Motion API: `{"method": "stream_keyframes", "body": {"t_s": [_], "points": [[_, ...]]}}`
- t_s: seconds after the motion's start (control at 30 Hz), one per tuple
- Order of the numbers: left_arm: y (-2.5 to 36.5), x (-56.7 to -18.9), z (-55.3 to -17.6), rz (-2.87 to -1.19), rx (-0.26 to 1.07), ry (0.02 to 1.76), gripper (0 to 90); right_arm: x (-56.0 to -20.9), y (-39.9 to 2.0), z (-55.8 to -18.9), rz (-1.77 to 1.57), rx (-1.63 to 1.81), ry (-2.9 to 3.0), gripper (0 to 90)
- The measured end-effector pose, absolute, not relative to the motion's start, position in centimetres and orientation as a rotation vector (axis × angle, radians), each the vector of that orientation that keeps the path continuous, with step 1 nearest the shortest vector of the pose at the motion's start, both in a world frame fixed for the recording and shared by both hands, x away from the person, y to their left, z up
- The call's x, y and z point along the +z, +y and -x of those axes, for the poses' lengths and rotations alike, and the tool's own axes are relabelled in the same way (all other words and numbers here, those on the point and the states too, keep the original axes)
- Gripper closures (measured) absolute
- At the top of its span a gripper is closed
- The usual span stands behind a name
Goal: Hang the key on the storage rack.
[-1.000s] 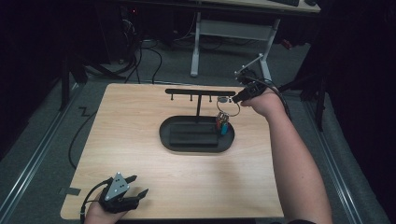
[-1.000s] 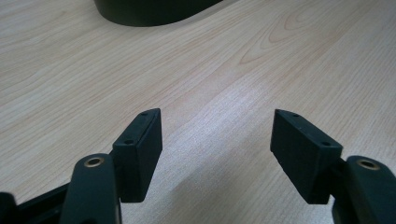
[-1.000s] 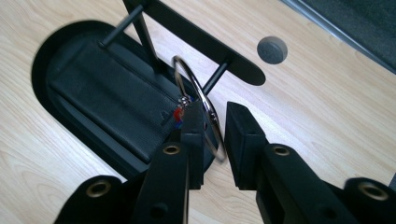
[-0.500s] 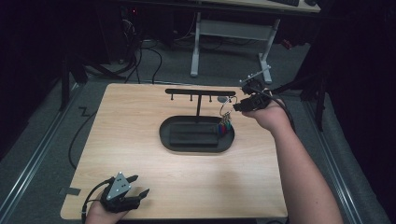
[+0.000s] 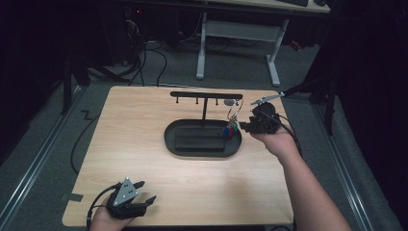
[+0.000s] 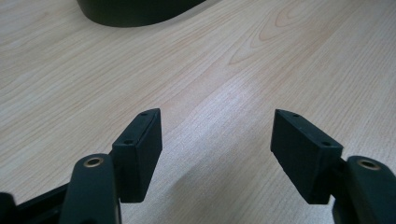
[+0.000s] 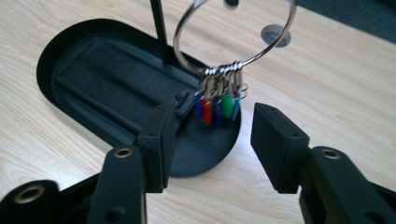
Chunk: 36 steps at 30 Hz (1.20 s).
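A metal key ring [image 7: 176, 44] with several coloured tags [image 7: 218, 103] hangs upright from the right end of the black hook stand [image 5: 206, 96], its tags [image 5: 230, 130] dangling over the stand's oval base [image 5: 202, 139]. My right gripper [image 5: 245, 127] sits just right of the tags, and its jaws have just been opening. In the right gripper view the right gripper [image 7: 212, 140] stands open just short of the tags, touching nothing. My left gripper [image 5: 144, 191] rests open at the near left of the table; the left gripper view has bare wood between the left gripper's [image 6: 215, 144] pads.
The wooden table [image 5: 144, 125] has a grey round cap [image 7: 275, 35] set in it behind the stand. Black cables [image 5: 77, 144] lie on the floor to the left, and a white desk frame [image 5: 240, 33] stands beyond the far edge.
My right hand has drawn back from the stand's hook, down and toward the table's right side, and its jaws have opened off the key ring, which stays hanging. The left gripper has not moved.
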<state>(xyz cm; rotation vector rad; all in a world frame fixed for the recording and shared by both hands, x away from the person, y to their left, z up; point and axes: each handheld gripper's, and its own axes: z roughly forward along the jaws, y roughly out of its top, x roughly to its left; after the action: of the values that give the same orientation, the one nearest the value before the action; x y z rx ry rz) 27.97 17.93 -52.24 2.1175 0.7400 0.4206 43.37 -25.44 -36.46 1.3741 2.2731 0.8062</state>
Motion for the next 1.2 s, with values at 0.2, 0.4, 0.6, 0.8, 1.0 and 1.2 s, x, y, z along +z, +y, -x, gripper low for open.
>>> {"method": "stream_keyframes", "body": {"t_s": [0.2,0.4,0.6,0.8,1.0,1.2], "points": [[17.8,-52.3,-28.0,-2.12,0.42,0.736,34.4,-38.7,-26.2,-41.9,-1.347,0.835,2.263,43.6],[17.6,-52.4,-28.1,-2.129,0.415,0.73,34.4,-41.0,-26.9,-39.4,-1.323,0.913,2.212,36.2],[17.4,-52.5,-28.1,-2.128,0.415,0.727,33.9,-44.2,-27.3,-36.1,-1.309,0.954,2.148,28.8],[17.3,-52.6,-28.1,-2.129,0.412,0.722,34.0,-47.6,-28.0,-32.0,-1.31,1.071,2.091,26.3],[17.3,-52.6,-28.2,-2.095,0.38,0.712,34.1,-51.0,-29.0,-27.9,-1.314,1.117,1.988,26.0],[17.3,-52.7,-28.0,-2.092,0.389,0.719,33.8,-51.1,-29.0,-26.9,-1.32,1.152,2.02,24.0]]}}
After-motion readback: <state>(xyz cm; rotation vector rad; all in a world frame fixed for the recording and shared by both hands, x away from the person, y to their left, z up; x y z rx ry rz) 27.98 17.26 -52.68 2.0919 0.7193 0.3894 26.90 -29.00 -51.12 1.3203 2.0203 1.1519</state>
